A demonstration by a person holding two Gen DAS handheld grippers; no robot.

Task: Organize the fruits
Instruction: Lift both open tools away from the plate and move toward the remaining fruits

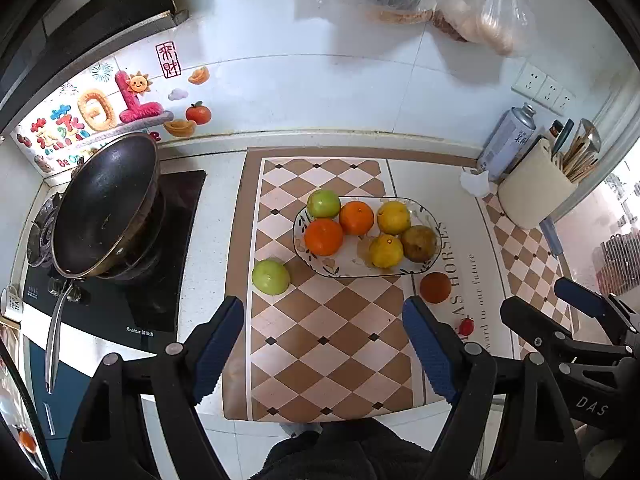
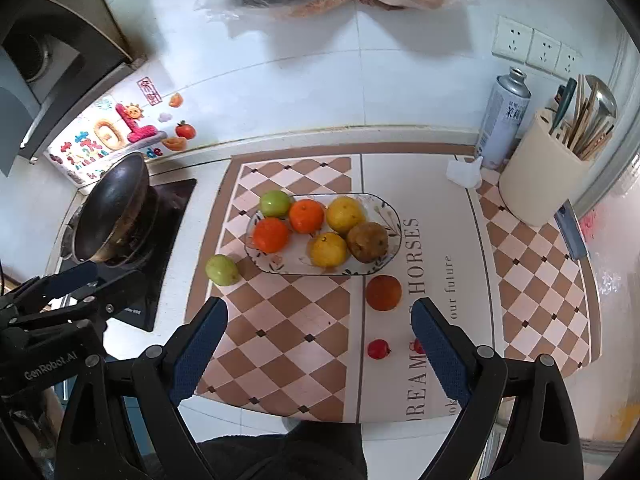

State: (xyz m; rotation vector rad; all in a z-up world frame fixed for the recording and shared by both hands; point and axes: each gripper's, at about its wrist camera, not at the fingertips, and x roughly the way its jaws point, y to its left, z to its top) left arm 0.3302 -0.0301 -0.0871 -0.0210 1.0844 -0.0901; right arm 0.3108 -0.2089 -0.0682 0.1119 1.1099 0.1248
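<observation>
L claw (image 1: 323, 344) & R claw (image 2: 320, 350) tilted down over mat (image 1: 320, 360), both agape, empty

Printed on the pale mat (image 2: 424, 200) ahead of the right gripper (image 2: 320, 354), running sideways: "HORSES", "DREAM…" partly hidden behind the right finger, and smaller "our future". From the left wrist view, same mat (image 1: 436, 184): "…AS HORSES" and "…ward to our future". On the left gripper's body (image 2: 48, 368), off to the left: "GenRobot.AI". On the right gripper's body (image 1: 592, 406): "DAS". On the hob's front edge (image 1: 140, 330), left of the left gripper (image 1: 323, 350): "Royalstar". Wall sticker (image 1: 168, 60) and spray can (image 2: 504, 116): Chinese characters, too small to read.
</observation>
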